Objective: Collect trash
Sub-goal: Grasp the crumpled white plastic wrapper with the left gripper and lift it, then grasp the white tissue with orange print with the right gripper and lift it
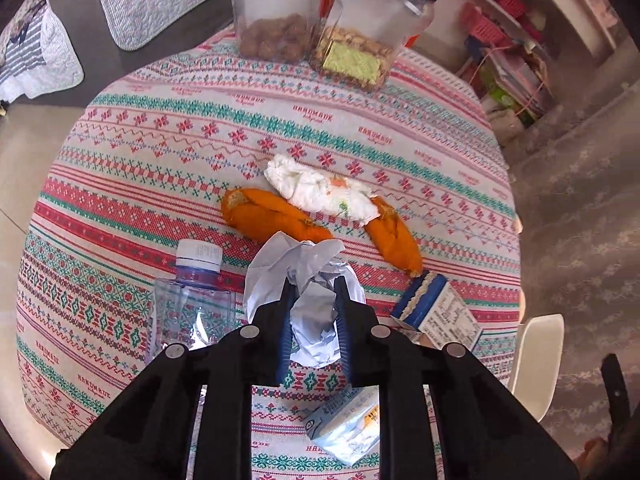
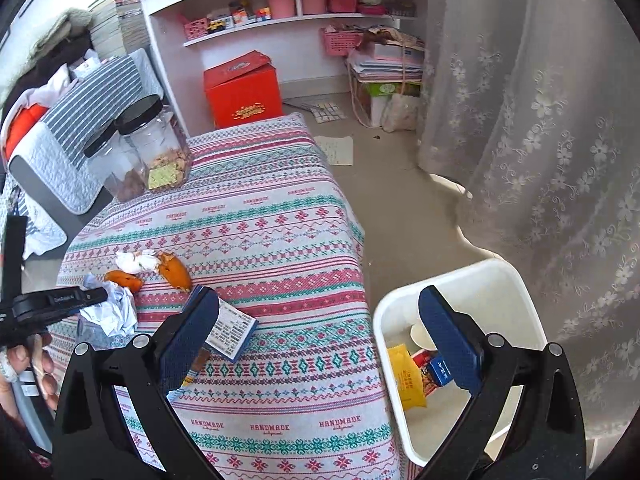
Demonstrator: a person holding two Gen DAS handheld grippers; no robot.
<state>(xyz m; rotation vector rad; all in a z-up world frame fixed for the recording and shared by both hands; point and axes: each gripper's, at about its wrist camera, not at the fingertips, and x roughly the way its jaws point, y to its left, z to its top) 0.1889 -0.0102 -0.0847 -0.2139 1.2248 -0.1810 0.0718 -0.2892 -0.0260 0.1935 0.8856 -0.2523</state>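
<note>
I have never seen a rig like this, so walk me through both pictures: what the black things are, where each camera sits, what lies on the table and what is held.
No robot: a person holds a two-finger tool in each hand, each with a camera looking along its fingers. The left view shows the left tool shut on crumpled paper. Around it on the tablecloth lie a plastic bottle, orange peels, a tissue and a small carton. The right view shows the right tool open and empty, above the table edge and a white bin already holding wrappers.

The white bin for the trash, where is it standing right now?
In the right wrist view the white bin stands on the floor off the table's right edge, beside the lace curtain, with wrappers already inside.
</note>
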